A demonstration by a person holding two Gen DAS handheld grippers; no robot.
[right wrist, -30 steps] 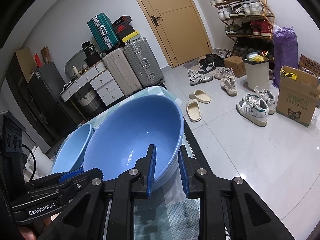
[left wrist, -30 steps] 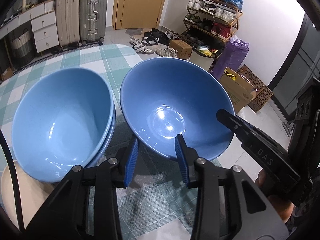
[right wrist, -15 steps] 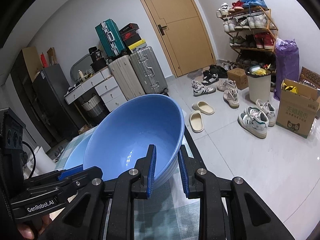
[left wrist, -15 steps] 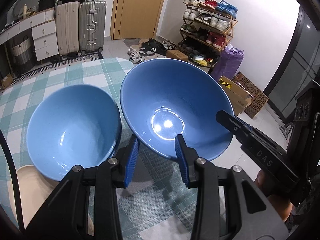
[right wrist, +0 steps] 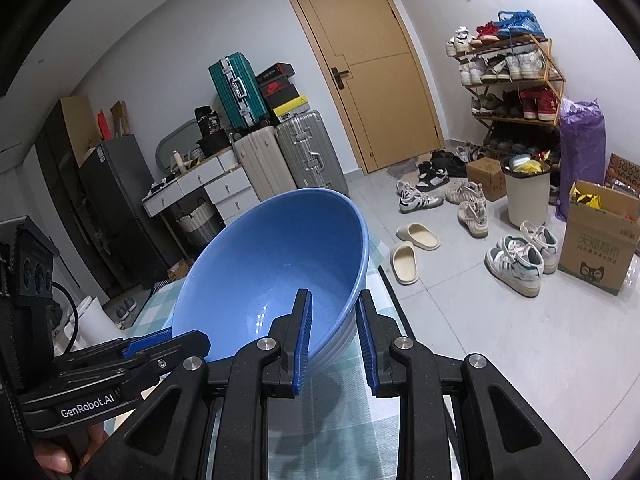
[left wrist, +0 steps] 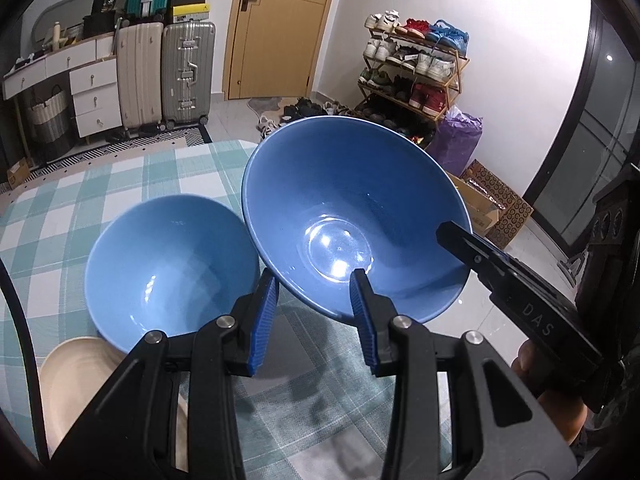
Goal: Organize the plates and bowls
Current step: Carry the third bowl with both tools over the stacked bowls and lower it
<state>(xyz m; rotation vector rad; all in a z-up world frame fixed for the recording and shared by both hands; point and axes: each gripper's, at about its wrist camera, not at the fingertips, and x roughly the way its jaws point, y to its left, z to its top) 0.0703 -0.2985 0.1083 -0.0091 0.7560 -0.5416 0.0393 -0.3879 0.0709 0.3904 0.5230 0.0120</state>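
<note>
A glossy blue is seen on the lifted bowl (left wrist: 352, 204) and the bowl (left wrist: 168, 264) on the table, beside which a cream plate (left wrist: 80, 384) is set. The tablecloth (left wrist: 100, 184) is checked in teal, pale green and white. Ribbed blue pads (right wrist: 302, 336) are carried on black gripper fingers.

A wooden door (right wrist: 368, 64) stands shut. Beside it, silver (right wrist: 310, 156) and beige suitcases (right wrist: 260, 164) stand upright; a shoe rack (right wrist: 512, 76), purple bag (right wrist: 580, 140), white bin (right wrist: 526, 192) and cardboard box (right wrist: 600, 240) line the right wall.
</note>
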